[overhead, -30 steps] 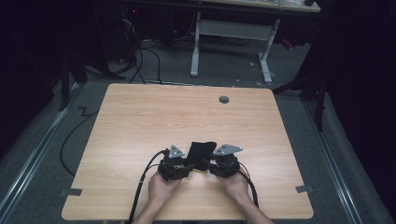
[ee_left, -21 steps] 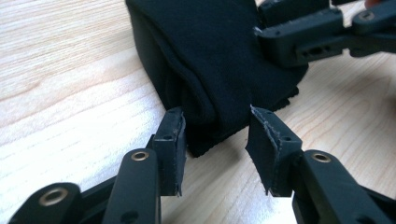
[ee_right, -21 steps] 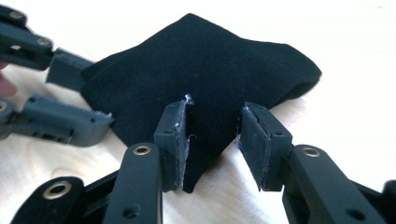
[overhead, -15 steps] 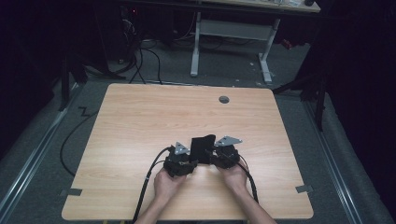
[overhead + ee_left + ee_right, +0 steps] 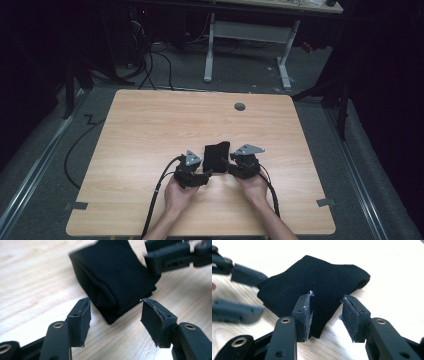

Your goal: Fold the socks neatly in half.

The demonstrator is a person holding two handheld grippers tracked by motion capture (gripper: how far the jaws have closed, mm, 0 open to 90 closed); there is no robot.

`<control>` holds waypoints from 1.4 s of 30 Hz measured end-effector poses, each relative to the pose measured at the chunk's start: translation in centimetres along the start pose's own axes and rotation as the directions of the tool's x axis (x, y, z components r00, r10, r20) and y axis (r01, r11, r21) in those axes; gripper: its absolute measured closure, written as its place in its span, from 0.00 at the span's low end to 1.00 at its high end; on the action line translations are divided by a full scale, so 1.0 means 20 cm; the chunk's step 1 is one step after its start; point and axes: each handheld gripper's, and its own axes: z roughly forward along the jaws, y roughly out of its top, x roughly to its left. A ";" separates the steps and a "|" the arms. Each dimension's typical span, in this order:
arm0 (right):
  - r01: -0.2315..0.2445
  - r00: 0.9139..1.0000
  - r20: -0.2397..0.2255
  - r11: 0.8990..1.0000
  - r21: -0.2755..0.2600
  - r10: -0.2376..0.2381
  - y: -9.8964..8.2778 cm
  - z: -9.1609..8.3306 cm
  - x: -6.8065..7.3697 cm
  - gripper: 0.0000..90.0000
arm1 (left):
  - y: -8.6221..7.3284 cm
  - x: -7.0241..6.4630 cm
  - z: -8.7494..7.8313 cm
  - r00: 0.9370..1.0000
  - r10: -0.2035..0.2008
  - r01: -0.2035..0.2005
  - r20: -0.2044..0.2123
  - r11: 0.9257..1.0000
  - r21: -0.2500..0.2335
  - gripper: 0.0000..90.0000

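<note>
A folded black cloth lies on the wooden table between my two grippers. My left gripper stands at its near-left side. In the left gripper view the jaws have just been opening, and a corner of the cloth lies between the pads without touching them. My right gripper is at the cloth's right side. Its jaws have also just opened further, and they straddle another corner of the cloth with a gap on the right pad's side.
A round grey grommet sits near the table's far edge. Tape marks lie at the front corners. Cables trail from both grippers toward the front edge. A desk frame and floor cables stand beyond the table.
Both grippers and the cloth sit slightly farther from the front edge than a second ago. The hands have otherwise kept their places.
</note>
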 end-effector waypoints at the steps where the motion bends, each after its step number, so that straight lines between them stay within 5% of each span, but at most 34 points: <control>1: 0.004 1.000 -0.001 1.000 -0.006 -0.004 0.00 -0.01 -0.01 0.64 | 0.00 0.00 -0.01 1.000 -0.002 0.002 0.001 1.000 -0.010 0.45; 17: -0.036 0.999 -0.026 0.998 -0.053 0.034 -0.03 -0.13 -0.06 0.56 | 0.00 0.08 -0.18 0.999 -0.027 0.024 -0.040 0.996 -0.088 0.44; 42: -0.083 0.996 -0.021 0.992 -0.099 0.082 -0.13 -0.25 -0.13 0.57 | -0.07 0.17 -0.33 0.996 -0.058 0.049 -0.070 0.991 -0.124 0.43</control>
